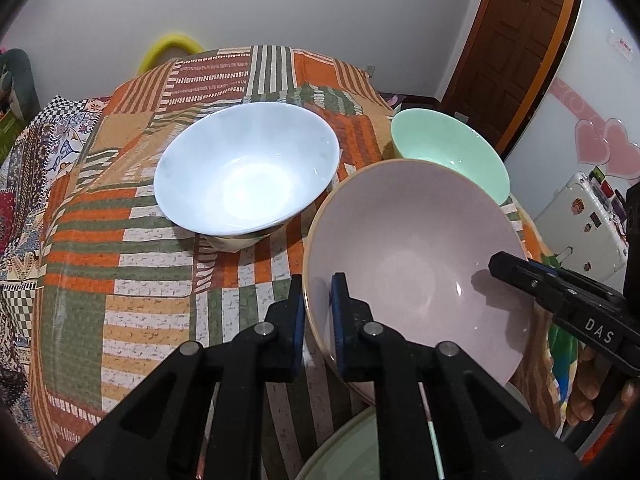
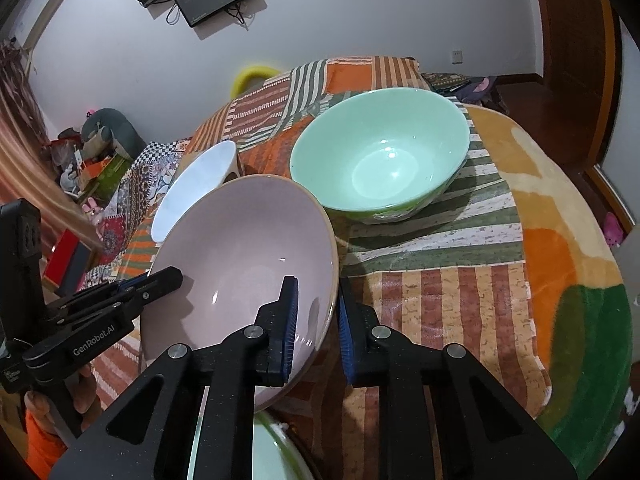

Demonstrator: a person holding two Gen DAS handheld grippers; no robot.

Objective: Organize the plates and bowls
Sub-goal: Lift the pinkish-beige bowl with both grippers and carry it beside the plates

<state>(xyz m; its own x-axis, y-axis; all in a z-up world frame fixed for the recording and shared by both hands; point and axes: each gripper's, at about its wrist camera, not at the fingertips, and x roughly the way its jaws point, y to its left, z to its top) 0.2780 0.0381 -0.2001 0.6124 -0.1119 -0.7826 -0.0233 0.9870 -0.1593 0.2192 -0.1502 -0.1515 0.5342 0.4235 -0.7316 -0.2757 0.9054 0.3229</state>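
A pink bowl [image 1: 420, 248] [image 2: 248, 240] sits nearest on the patterned cloth. My left gripper [image 1: 318, 316] is shut on its left rim, one pad inside the bowl and one outside. My right gripper [image 2: 318, 320] is shut on the opposite rim in the same way. Each gripper also shows in the other's view: the right gripper [image 1: 520, 272] and the left gripper [image 2: 160, 280]. A white bowl [image 1: 248, 168] [image 2: 196, 184] stands upright behind the pink one on the left. A mint green bowl [image 1: 452, 148] [image 2: 380, 156] stands behind it on the right.
A pale green dish [image 1: 348, 452] [image 2: 272, 456] lies under the grippers at the near edge. The striped orange and green cloth [image 1: 140, 264] [image 2: 440, 300] covers the table. A white fridge [image 1: 580, 220] stands to the right, and clutter [image 2: 100, 152] lies on the floor to the left.
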